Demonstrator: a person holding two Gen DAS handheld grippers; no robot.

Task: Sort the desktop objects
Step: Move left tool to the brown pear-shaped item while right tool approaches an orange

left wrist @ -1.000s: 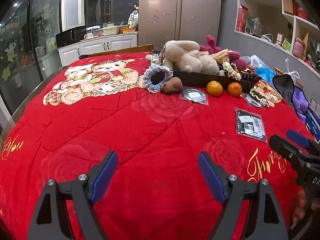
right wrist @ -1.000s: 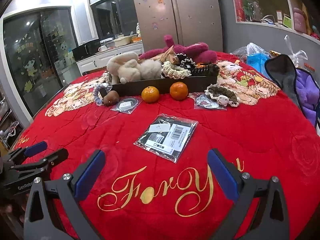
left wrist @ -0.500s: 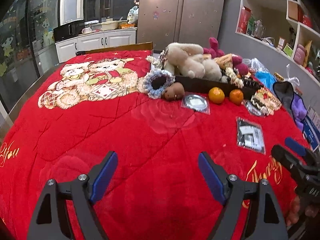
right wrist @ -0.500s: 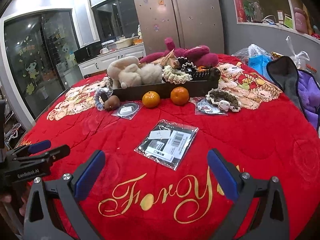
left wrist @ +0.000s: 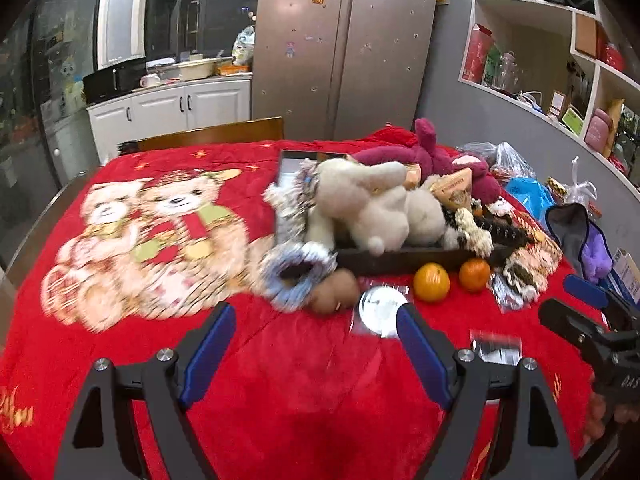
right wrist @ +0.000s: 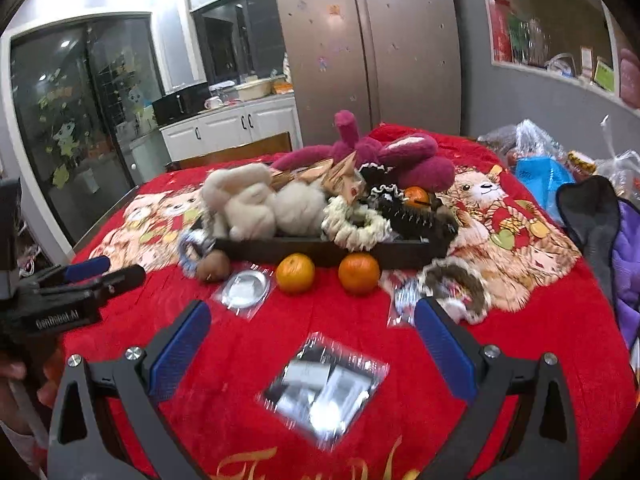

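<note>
Closing in: both views show the clutter nearer than a second ago, so both grippers have moved forward over the table; nothing picked yet.
Table: red blanket [right wrist: 248,352] covers it, bear print on the far left.
Tray: dark tray [right wrist: 304,246] mid-table, already heaped with a cream plush [right wrist: 256,204], a pink plush [right wrist: 400,156] and scrunchies.
Loose items: black packet in a clear bag [right wrist: 324,386] nearest the right gripper; two oranges [right wrist: 296,273] [right wrist: 359,273] just in front of the tray; round disc in a clear sleeve [right wrist: 245,284]; brown kiwi-like fruit [right wrist: 213,266], blurred, so that ID is a guess; blue scrunchie [left wrist: 294,276] at the tray's left end.
Left gripper [left wrist: 316,344]: jaws wide, empty, lined up toward the disc sleeve and brown fruit.
Right gripper [right wrist: 312,344]: jaws wide, empty, packet lying between and below the fingers.
Change meaning: approach phase, motion blur says both hands mid-travel.
Next, my read: right takes the packet, left the disc or fruit, then into the tray.
Risk: flat bag on soft blanket, fingers may pinch fabric too.
</note>
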